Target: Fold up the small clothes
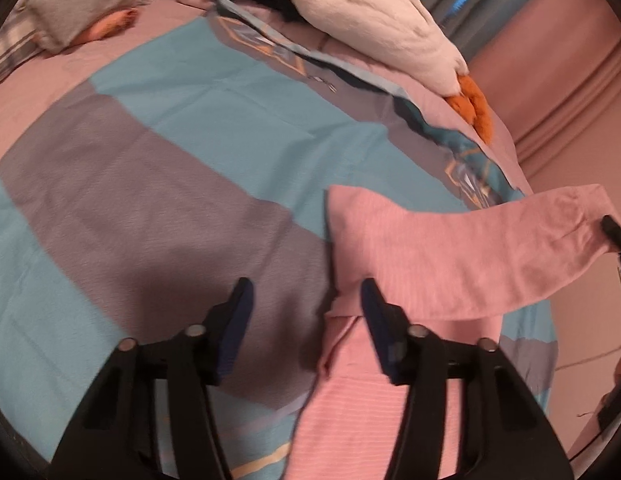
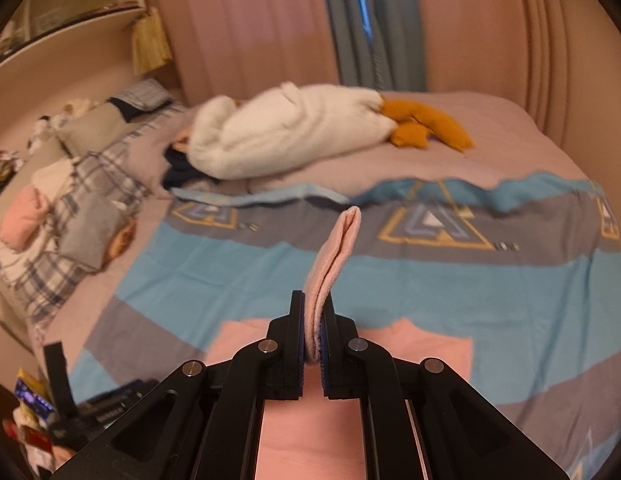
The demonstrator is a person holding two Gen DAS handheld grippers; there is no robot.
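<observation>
The pink garment (image 1: pixel 410 248) lies on the bed's blue and grey striped cover (image 1: pixel 158 184), with one sleeve lifted off to the side, its cuff clenched in the right claw (image 2: pixel 313 336), whose jaws pinch the doubled fabric flat. The left claw (image 1: pixel 306 304) hovers parted over the garment's near edge, one finger just beside the fold, gripping nothing. To fold well, I judge the right claw should carry the sleeve across the body keeping it taut, while the left pins the cloth at the crease so the body does not drag or bunch.
</observation>
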